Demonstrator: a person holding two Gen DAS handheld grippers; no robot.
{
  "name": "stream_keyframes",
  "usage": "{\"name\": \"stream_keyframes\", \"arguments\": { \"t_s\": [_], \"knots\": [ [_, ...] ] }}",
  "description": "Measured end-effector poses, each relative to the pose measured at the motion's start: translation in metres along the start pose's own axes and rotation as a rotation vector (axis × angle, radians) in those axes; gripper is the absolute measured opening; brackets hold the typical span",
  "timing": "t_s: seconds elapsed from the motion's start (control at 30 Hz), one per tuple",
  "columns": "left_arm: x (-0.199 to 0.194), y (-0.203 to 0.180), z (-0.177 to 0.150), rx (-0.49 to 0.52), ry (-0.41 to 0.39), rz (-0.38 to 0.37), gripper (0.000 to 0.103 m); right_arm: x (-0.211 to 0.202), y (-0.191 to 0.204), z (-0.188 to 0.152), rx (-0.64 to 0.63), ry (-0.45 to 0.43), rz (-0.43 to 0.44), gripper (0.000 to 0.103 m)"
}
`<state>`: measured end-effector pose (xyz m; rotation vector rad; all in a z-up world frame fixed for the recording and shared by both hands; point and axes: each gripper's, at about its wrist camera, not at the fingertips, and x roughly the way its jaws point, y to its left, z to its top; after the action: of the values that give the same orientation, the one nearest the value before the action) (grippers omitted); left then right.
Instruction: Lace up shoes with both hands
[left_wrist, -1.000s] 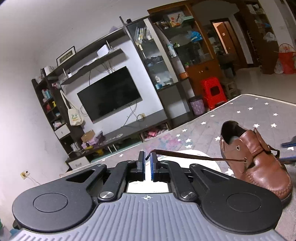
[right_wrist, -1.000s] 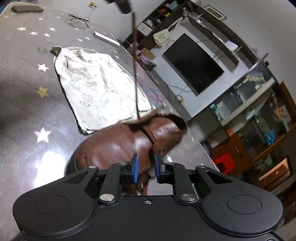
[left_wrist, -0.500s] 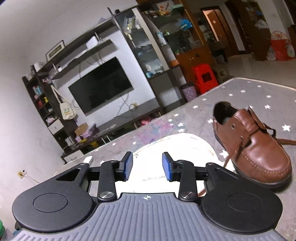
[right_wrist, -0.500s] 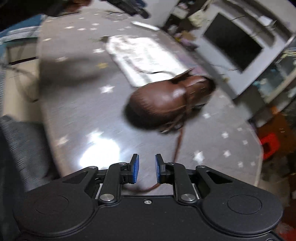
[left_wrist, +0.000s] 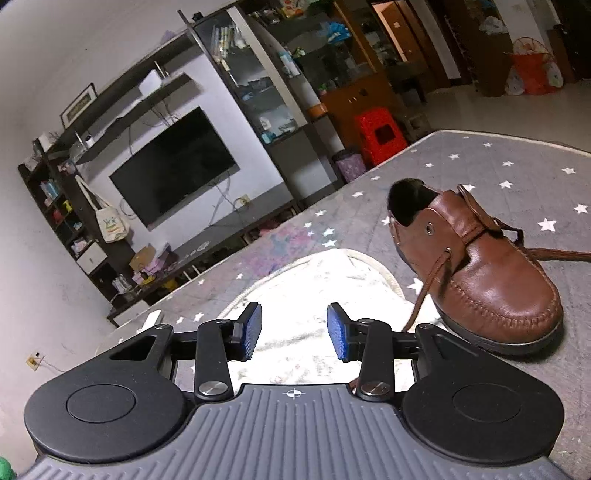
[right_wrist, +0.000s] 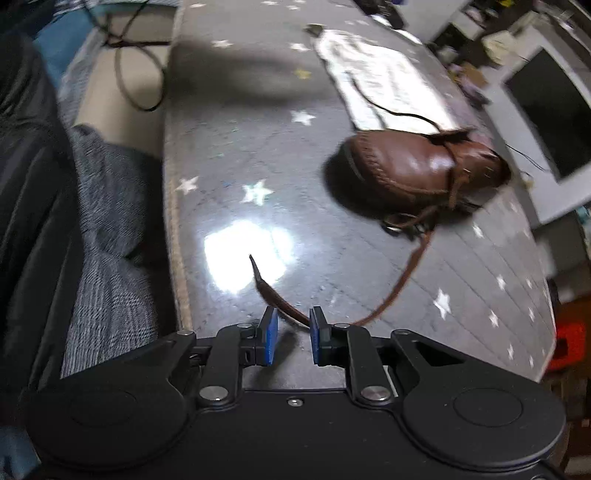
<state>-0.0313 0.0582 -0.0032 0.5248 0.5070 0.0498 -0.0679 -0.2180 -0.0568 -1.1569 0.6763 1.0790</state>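
Brown leather marks the shoe (left_wrist: 476, 273), seen at about 2 o'clock from the left gripper (left_wrist: 294, 331), whose jaws are spread wide over a pale cloth (left_wrist: 314, 295) with nothing held. One lace end (left_wrist: 424, 291) hangs down toward that gripper's right finger. In the right wrist view the right gripper (right_wrist: 290, 336) is partly open; the other lace end (right_wrist: 399, 280) passes between its fingers, running toward 1 o'clock to the shoe (right_wrist: 417, 166); a firm grip cannot be confirmed. Nothing blocks either path across the starred tabletop (right_wrist: 332, 251).
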Motion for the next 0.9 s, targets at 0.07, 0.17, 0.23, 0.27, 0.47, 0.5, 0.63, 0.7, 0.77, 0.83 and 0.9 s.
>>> {"name": "stream_keyframes", "arguments": {
  "t_s": [0.07,0.17,0.23,0.27,0.47,0.5,0.63,0.7,0.77,0.83,0.9],
  "knots": [
    [0.004,-0.002,0.002,0.001,0.011,-0.009,0.041,0.002,-0.002,0.001,-0.036,-0.001,0.026,0.019],
    [0.009,-0.004,0.004,0.0,0.026,-0.03,0.042,0.01,-0.007,0.003,-0.094,0.01,0.074,0.019],
    [0.012,-0.006,0.007,-0.001,0.035,-0.046,0.043,0.012,-0.014,0.003,-0.099,0.006,0.12,0.019],
    [0.014,-0.006,0.008,-0.001,0.04,-0.055,0.044,0.011,-0.016,0.003,-0.097,0.005,0.133,0.019],
    [0.026,-0.005,0.018,-0.047,0.074,-0.13,0.046,0.012,-0.021,0.001,-0.03,-0.021,0.167,0.002],
    [0.027,-0.005,0.019,-0.056,0.078,-0.146,0.046,0.011,-0.02,0.001,-0.021,-0.026,0.165,0.002],
    [0.029,-0.01,0.025,-0.054,0.069,-0.194,0.048,0.008,-0.02,-0.001,0.052,-0.041,0.143,0.001],
    [0.028,-0.014,0.03,-0.044,0.058,-0.215,0.052,0.004,-0.024,0.002,0.087,-0.068,0.104,0.001],
    [0.028,-0.017,0.035,-0.043,0.045,-0.245,0.054,-0.001,-0.028,0.005,0.123,-0.097,0.06,0.001],
    [0.028,-0.021,0.042,-0.048,0.036,-0.275,0.054,-0.006,-0.04,0.011,0.168,-0.14,-0.012,0.001],
    [0.028,-0.025,0.05,-0.049,0.028,-0.295,0.054,-0.01,-0.051,0.015,0.202,-0.173,-0.071,0.001]
  ]
}}
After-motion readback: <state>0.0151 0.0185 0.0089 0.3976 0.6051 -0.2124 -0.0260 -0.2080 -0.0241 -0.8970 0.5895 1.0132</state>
